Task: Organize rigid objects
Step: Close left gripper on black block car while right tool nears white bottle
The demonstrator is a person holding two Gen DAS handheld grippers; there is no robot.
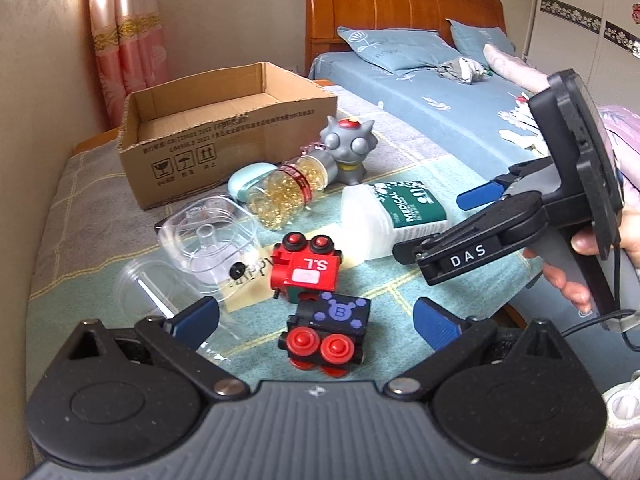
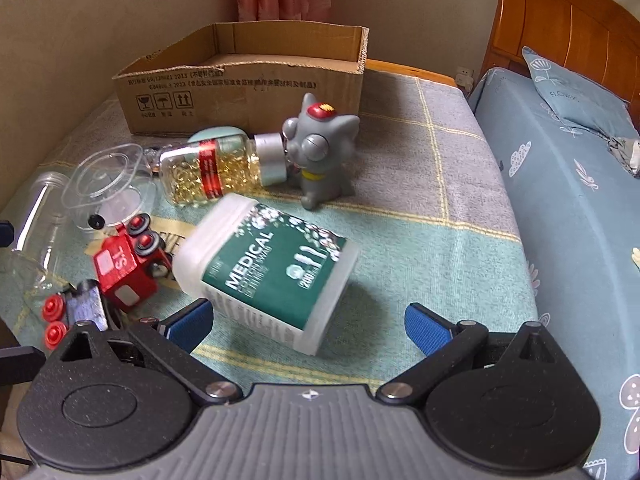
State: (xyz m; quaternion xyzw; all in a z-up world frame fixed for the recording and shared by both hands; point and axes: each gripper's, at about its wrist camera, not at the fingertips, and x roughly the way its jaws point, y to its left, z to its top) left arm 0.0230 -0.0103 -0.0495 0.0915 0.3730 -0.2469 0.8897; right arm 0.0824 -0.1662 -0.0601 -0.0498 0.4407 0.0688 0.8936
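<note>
My left gripper point(image 1: 316, 322) is open, its blue pads on either side of a black toy train point(image 1: 330, 330) with red wheels. A red toy train point(image 1: 306, 266) lies just beyond it. My right gripper point(image 2: 310, 326) is open just in front of a white cotton-swab box point(image 2: 266, 270) with a green MEDICAL label, lying on its side. That box also shows in the left wrist view point(image 1: 394, 210), with the right gripper point(image 1: 432, 228) beside it. An open cardboard box point(image 1: 224, 128) stands at the back, also in the right wrist view point(image 2: 248, 76).
On the checked cloth lie a jar of yellow capsules point(image 2: 216, 168), a grey figurine point(image 2: 318, 152), a teal case point(image 1: 250, 180), a clear square container point(image 1: 212, 236) and a clear bottle point(image 2: 40, 216). A bed point(image 2: 560, 184) borders the right side, a wall the left.
</note>
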